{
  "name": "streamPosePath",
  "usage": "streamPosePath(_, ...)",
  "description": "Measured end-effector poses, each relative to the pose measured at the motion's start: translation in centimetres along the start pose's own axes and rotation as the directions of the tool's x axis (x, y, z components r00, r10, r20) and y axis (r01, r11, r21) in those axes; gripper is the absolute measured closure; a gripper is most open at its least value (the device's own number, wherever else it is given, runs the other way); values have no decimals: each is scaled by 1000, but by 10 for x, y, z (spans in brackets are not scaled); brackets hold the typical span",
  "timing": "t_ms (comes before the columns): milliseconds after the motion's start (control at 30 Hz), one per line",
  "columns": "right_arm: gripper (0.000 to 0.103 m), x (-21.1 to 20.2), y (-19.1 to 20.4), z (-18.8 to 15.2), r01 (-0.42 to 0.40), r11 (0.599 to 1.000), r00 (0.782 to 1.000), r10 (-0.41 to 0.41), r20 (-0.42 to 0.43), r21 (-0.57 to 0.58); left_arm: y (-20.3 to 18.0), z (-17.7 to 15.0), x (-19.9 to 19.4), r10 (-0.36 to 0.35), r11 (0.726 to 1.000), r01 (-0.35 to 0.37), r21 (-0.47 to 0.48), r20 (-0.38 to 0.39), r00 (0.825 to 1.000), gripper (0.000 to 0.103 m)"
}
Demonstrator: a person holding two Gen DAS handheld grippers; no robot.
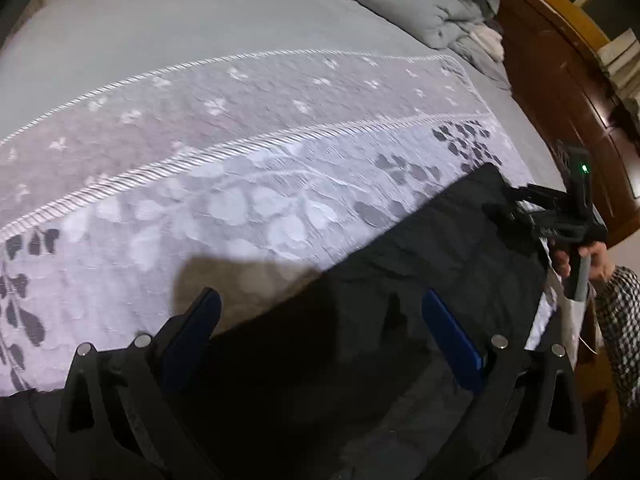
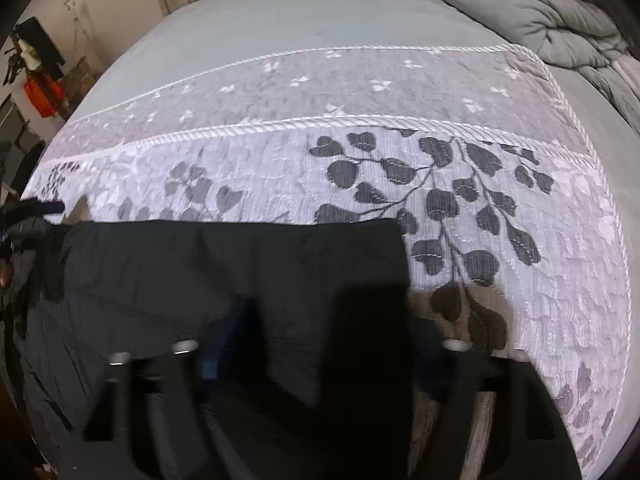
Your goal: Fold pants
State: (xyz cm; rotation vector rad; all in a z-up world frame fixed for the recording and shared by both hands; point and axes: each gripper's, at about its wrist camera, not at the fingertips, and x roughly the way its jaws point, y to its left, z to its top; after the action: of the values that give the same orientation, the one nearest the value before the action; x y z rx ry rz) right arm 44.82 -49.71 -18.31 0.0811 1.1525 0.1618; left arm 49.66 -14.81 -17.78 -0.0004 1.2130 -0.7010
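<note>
Black pants [image 1: 420,264] lie flat on the leaf-patterned bedspread [image 1: 240,208], along the near edge of the bed; they also show in the right wrist view [image 2: 220,272]. My left gripper [image 1: 320,320] is open, its blue pads [image 1: 452,336] spread over the pants' near left part, not touching cloth as far as I can tell. My right gripper [image 2: 320,360] is open above the pants' right end, blurred and dark. In the left wrist view the right gripper [image 1: 508,204] sits at the pants' far corner.
A folded grey duvet [image 1: 432,4] is piled at the head of the bed; it also shows in the right wrist view [image 2: 540,12]. A wooden headboard [image 1: 560,92] stands at the right. The bedspread [image 2: 360,168] stretches beyond the pants.
</note>
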Motion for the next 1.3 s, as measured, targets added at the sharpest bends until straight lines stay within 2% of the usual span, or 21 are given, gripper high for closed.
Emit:
streamPosePath(33, 74, -4, -5, 0, -15, 1000, 1000, 15, 14, 14, 0, 0, 1, -5, 1000, 5, 7, -5, 1000, 3)
streamPosePath(100, 87, -13, -9, -2, -69, 997, 997, 69, 39, 21, -2, -1, 3, -13, 1000, 13, 15, -15, 1000, 3)
streamPosePath(200, 94, -33, 6, -12, -44, 996, 994, 52, 101, -81, -4, 0, 7, -14, 1000, 14, 23, -28, 1000, 3)
streamPosePath(267, 94, -50, 14, -20, -45, 992, 987, 63, 151, -120, -5, 1, 7, -16, 999, 16, 36, -26, 1000, 3)
streamPosePath(367, 94, -78, 14, -28, -90, 987, 970, 117, 215, -131, -11, 6, 6, -31, 997, 32, 70, -25, 999, 3)
streamPosePath(467, 94, -104, 18, -38, -115, 979, 949, 158, 274, -168, -20, 14, 6, -115, 989, 119, 92, -52, 992, 3)
streamPosePath(600, 94, -131, 29, -45, -118, 965, 924, 193, 331, -233, -35, 26, 6, -279, 955, 284, 80, -75, 957, 3)
streamPosePath(667, 94, -137, 35, -47, -112, 959, 918, 200, 342, -262, -46, 30, 6, -319, 938, 328, 112, -89, 943, 3)
streamPosePath(767, 94, -139, 35, -50, -107, 956, 918, 201, 343, -274, -59, 30, 13, -330, 925, 347, 154, -124, 936, 3)
streamPosePath(900, 94, -134, 32, -51, -114, 957, 917, 205, 342, -267, -61, 24, 22, -298, 928, 321, 191, -140, 944, 4)
streamPosePath(933, 94, -134, 32, -52, -114, 958, 917, 203, 344, -263, -61, 23, 21, -286, 931, 307, 197, -130, 949, 10)
streamPosePath(967, 94, -136, 33, -53, -117, 959, 915, 206, 348, -260, -61, 22, 20, -265, 936, 286, 206, -122, 956, 29)
streamPosePath(1000, 94, -138, 33, -54, -119, 959, 912, 208, 352, -258, -62, 21, 21, -235, 940, 258, 223, -126, 964, 39)
streamPosePath(1033, 94, -140, 33, -54, -121, 959, 910, 211, 357, -257, -60, 21, 21, -216, 942, 241, 235, -128, 968, 55)
streamPosePath(1100, 94, -145, 35, -56, -125, 957, 906, 218, 364, -260, -57, 19, 20, -203, 940, 231, 251, -133, 970, 62)
streamPosePath(1233, 94, -154, 38, -58, -111, 958, 899, 210, 384, -266, -60, 14, 10, -198, 923, 226, 313, -120, 973, 89)
streamPosePath(1300, 94, -159, 39, -59, -109, 958, 893, 211, 398, -265, -60, 13, 3, -217, 915, 241, 322, -111, 970, 95)
